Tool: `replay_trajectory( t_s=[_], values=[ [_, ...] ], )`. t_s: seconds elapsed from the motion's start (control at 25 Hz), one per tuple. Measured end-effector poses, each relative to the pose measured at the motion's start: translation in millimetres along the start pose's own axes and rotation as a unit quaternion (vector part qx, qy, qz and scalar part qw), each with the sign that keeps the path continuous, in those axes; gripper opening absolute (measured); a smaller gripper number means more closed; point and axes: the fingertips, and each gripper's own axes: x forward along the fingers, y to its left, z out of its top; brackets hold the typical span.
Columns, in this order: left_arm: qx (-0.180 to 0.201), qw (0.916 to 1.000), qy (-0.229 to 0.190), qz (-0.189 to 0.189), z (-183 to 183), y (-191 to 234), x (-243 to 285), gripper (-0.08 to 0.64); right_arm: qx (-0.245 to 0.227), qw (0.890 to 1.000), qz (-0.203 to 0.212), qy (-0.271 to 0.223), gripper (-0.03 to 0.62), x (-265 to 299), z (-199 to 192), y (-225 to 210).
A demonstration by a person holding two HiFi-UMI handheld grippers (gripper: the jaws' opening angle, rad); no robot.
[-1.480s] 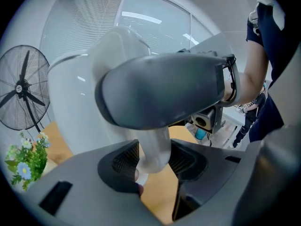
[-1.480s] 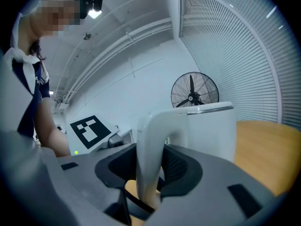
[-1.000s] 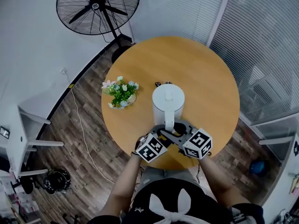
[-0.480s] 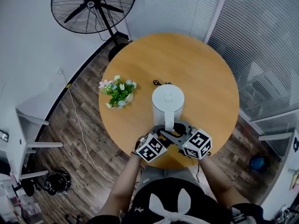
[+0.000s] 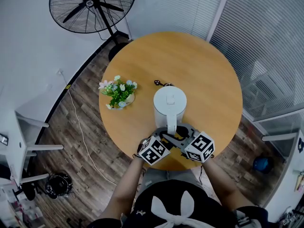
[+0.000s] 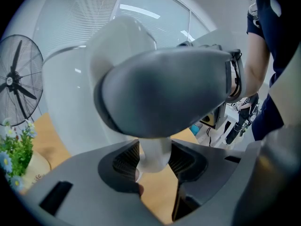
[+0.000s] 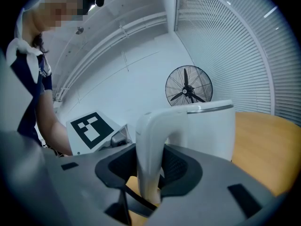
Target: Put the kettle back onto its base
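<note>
A white kettle (image 5: 170, 103) stands upright on the round wooden table (image 5: 204, 70), its handle (image 5: 171, 126) turned toward me. No separate base shows around it. My left gripper (image 5: 166, 132) comes from the near left and my right gripper (image 5: 181, 131) from the near right; both clamp that handle. In the left gripper view the ribbed pads (image 6: 126, 160) press the handle's lower end (image 6: 153, 157), and the right gripper's grey jaw fills the picture above. The right gripper (image 7: 148, 166) view has the handle (image 7: 149, 145) squeezed between its pads, the kettle body (image 7: 211, 126) beyond.
A small pot of flowers (image 5: 118, 92) sits on the table left of the kettle. A small dark object (image 5: 158, 83) lies just behind the kettle. A standing fan (image 5: 92, 6) is past the table's far left, blinds (image 5: 266, 46) to the right, a cable (image 5: 80, 122) on the floor.
The head view has drifted a little; both grippers and the kettle keep their places on the table.
</note>
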Motion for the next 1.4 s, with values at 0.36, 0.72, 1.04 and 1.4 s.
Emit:
replay_trajectory(
  t_s=[0.36, 0.72, 1.04, 1.4],
  values=[
    [0.001, 1.0000, 0.003, 0.007, -6, -8, 4, 0.190, -0.022, 1.000, 0.006, 0.007, 0.161, -4, -10, 9],
    [0.001, 0.9997, 0.002, 0.023, -9, -13, 8, 0.190, -0.025, 1.000, 0.003, -0.005, 0.161, -11, -17, 11],
    [-0.002, 0.9995, 0.006, 0.030, -14, -17, 12, 0.192, -0.040, 0.999, 0.005, 0.005, 0.163, -10, -24, 19],
    [0.003, 0.9991, 0.013, 0.041, -16, -22, 16, 0.193, -0.028, 1.000, 0.005, -0.001, 0.163, -17, -29, 20]
  ],
)
